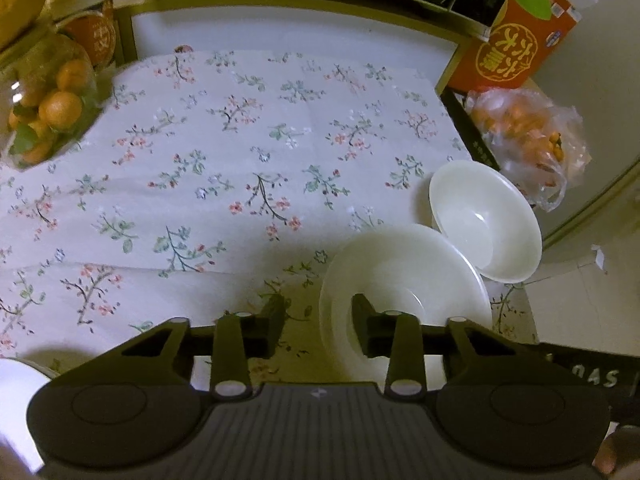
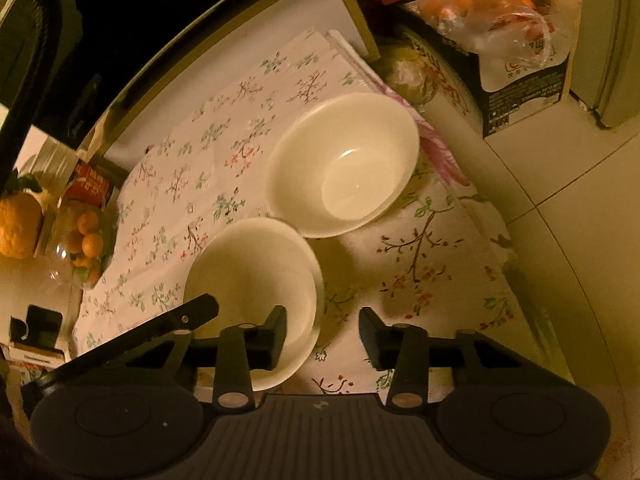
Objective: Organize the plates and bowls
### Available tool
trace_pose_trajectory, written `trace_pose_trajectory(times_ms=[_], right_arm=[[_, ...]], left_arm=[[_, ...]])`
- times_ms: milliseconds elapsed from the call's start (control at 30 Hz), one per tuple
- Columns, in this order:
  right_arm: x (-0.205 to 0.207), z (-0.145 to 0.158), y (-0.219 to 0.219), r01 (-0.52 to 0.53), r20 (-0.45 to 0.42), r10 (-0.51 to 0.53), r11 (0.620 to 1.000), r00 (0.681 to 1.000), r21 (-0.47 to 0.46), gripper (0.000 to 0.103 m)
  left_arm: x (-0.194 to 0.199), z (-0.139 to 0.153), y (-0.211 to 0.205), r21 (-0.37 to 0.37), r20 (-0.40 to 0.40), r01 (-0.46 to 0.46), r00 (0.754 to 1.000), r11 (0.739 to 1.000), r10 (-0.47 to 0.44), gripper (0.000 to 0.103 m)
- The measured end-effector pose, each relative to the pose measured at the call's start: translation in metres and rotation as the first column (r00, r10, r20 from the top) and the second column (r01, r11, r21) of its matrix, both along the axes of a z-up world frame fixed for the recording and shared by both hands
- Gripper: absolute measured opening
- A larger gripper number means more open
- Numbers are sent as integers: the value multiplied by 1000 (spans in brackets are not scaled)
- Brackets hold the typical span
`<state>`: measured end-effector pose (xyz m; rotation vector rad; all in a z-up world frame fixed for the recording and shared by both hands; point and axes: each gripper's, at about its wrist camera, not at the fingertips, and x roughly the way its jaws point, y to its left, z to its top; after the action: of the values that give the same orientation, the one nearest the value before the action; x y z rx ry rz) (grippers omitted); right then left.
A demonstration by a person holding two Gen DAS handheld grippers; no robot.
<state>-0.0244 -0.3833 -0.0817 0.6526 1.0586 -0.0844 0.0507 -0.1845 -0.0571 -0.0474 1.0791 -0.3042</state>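
Note:
A white bowl (image 1: 486, 220) stands on the floral cloth near the table's right edge; it also shows in the right wrist view (image 2: 344, 164). Close in front of it sits a second white dish (image 1: 404, 276), which in the right wrist view looks like a bowl on a plate (image 2: 252, 276). My left gripper (image 1: 318, 316) is open above the cloth, its right finger over that dish's near rim. My right gripper (image 2: 323, 330) is open, its left finger over the near bowl, its right finger over bare cloth. The left gripper's finger (image 2: 160, 324) reaches in from the left.
A glass jar of small oranges (image 1: 48, 108) stands at the left. A red carton (image 1: 516, 48) and a plastic bag of oranges (image 1: 528, 132) sit off the table's right side. The floral cloth (image 1: 240, 152) covers the table, whose edge runs close to the bowls.

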Motion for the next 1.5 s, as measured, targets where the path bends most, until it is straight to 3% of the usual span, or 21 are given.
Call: trace_pose_trajectory(times_ms=[133,633,967,1500], right_arm=[[3,-2,7,-30,0,30,999,1000,-24,7],[-1,23,15,-45,66,50,996,997,-78,7],[-15,55,28,-115,140,135,982,981,-147,9],[-33,74,37,-170,191,200,972,961,-163,9]], left_arm=[[0,1,1,-17,-4,3,1000,1000,-3,12],[-11,26,6,-44,78,18,997,999,-14,11],[-37,52,20,-69,144,25,989,997,-14,11],[-64,61,41,-116,141,33,990,993,-16,11]])
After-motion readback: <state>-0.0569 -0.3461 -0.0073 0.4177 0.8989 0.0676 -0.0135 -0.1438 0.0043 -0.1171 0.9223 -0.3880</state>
